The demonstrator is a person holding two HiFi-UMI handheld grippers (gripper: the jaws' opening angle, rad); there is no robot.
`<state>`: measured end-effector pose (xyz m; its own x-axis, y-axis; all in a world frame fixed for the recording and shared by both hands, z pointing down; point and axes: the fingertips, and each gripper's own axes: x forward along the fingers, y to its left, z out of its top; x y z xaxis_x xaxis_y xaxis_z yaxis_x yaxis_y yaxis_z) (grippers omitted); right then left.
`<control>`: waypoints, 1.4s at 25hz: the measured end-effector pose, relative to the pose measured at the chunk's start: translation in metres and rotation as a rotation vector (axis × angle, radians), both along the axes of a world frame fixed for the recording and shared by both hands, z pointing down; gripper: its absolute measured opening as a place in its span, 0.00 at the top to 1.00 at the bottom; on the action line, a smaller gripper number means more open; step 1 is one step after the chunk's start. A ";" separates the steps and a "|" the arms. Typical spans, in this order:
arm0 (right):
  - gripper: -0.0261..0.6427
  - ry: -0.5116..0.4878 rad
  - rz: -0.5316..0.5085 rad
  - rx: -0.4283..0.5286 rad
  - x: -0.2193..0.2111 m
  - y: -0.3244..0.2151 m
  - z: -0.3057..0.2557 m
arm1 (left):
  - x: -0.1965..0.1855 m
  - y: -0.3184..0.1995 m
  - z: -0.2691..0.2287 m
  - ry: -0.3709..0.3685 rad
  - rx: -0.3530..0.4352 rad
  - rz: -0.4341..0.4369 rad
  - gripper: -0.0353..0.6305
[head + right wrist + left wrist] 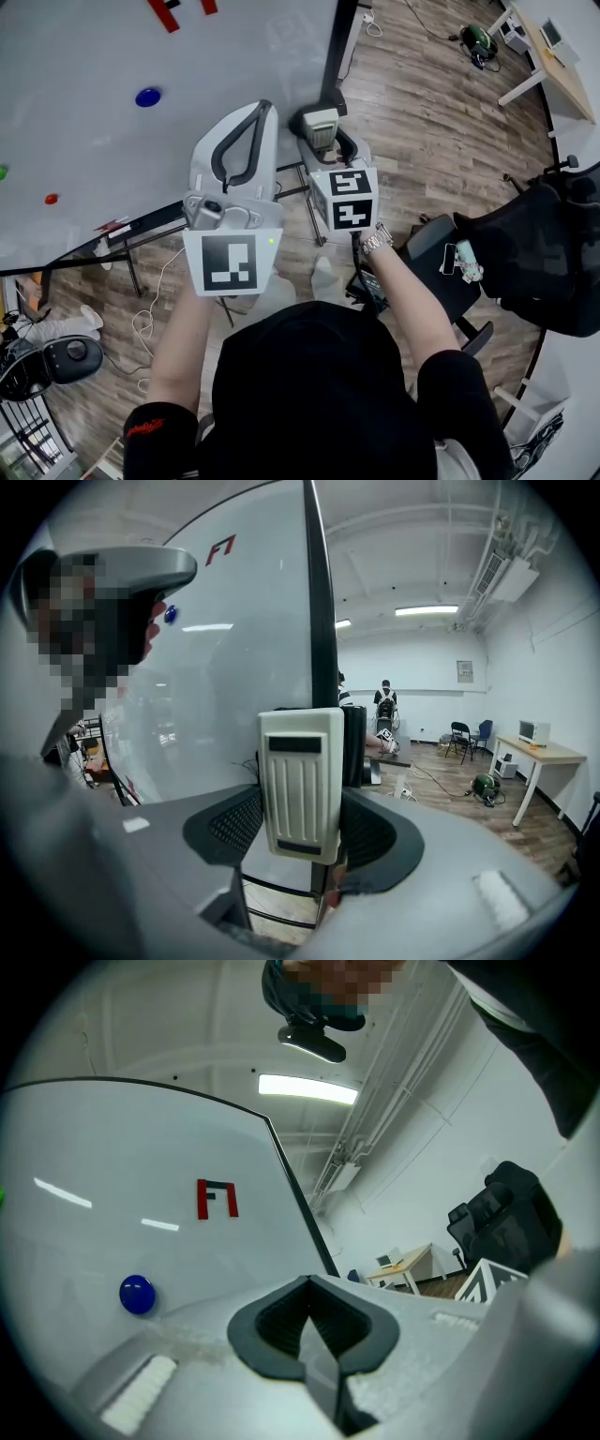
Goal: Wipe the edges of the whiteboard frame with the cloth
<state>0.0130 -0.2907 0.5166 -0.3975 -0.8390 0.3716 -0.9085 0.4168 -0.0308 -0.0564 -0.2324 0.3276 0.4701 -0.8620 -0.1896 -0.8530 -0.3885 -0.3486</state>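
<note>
Right gripper [300,847]: clamped on a cream ribbed block [300,780], whose lower end is hidden between the dark pads.
Left gripper [309,1326]: jaws together, nothing between them, tip pointed at the whiteboard.
Whiteboard frame [319,602]: black edge rising straight behind the block; whether they touch cannot be told.
Whiteboard [112,1204]: left of the frame edge, cut off by the picture border, with a red mark [217,1199] and a blue magnet [137,1295] on it.
</note>
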 end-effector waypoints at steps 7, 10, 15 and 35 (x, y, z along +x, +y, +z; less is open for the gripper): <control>0.57 -0.023 0.006 -0.065 0.001 0.000 0.018 | -0.004 -0.002 0.013 -0.013 0.046 0.005 0.94; 0.57 -0.026 0.008 -0.072 0.000 -0.002 0.023 | -0.008 -0.005 0.020 0.013 0.012 -0.008 0.94; 0.57 -0.016 0.005 -0.081 0.000 -0.002 0.030 | -0.009 -0.005 0.028 -0.016 -0.006 -0.012 0.94; 0.57 0.009 -0.005 -0.131 0.007 -0.002 0.074 | -0.003 -0.008 0.036 -0.040 0.006 -0.007 0.94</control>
<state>0.0199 -0.2926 0.5904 -0.3973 -0.7812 0.4816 -0.9071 0.4139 -0.0770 -0.0599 -0.2404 0.3632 0.4713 -0.8643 -0.1755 -0.8410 -0.3804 -0.3847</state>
